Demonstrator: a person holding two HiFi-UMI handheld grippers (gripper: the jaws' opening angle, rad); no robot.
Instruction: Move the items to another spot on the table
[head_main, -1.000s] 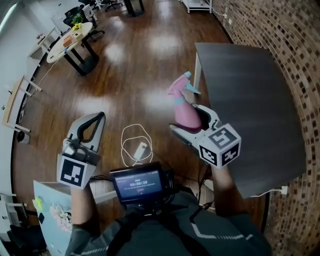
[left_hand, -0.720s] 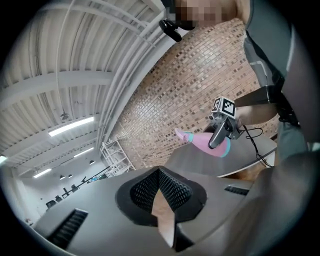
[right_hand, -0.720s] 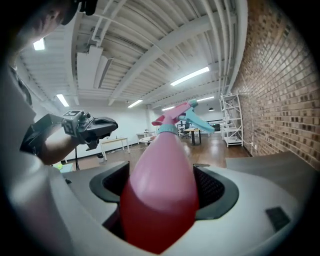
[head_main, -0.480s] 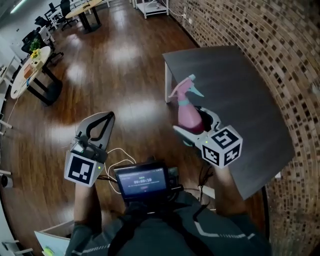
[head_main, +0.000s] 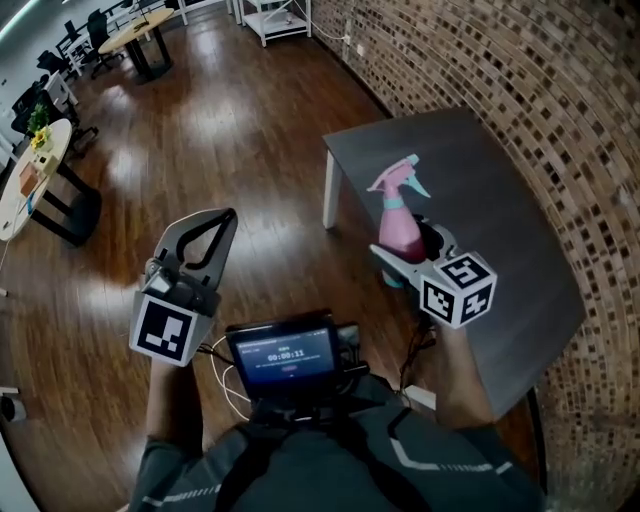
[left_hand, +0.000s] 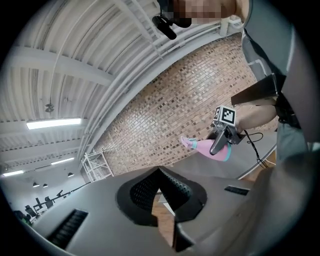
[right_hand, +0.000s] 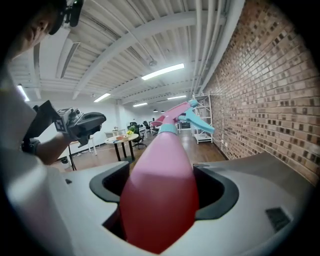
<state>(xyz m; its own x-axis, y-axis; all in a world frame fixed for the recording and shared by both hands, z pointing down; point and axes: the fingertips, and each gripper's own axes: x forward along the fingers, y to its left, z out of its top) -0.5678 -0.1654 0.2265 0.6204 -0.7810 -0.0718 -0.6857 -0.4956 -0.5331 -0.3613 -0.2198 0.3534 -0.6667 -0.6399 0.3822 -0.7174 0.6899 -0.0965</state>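
Observation:
A pink spray bottle (head_main: 398, 226) with a teal trigger stands upright between the fingers of my right gripper (head_main: 412, 250), which is shut on its body. It hangs in the air over the near-left part of the dark grey table (head_main: 490, 170). In the right gripper view the bottle (right_hand: 160, 195) fills the space between the jaws. My left gripper (head_main: 222, 217) is held up over the wooden floor, left of the table, shut and empty. The left gripper view shows its closed tips (left_hand: 160, 172), and the bottle (left_hand: 205, 147) far off over the table (left_hand: 250, 162).
A brick wall (head_main: 560, 90) runs along the table's far and right sides. The table's white leg (head_main: 328, 195) stands at its left corner. A screen unit (head_main: 285, 358) hangs on the person's chest. A round table (head_main: 30, 180) and a white shelf (head_main: 275, 15) stand farther off.
The right gripper has carried the bottle from over the floor beside the table's left edge to over the tabletop. The view has swung toward the brick wall. The left gripper stays raised and shut.

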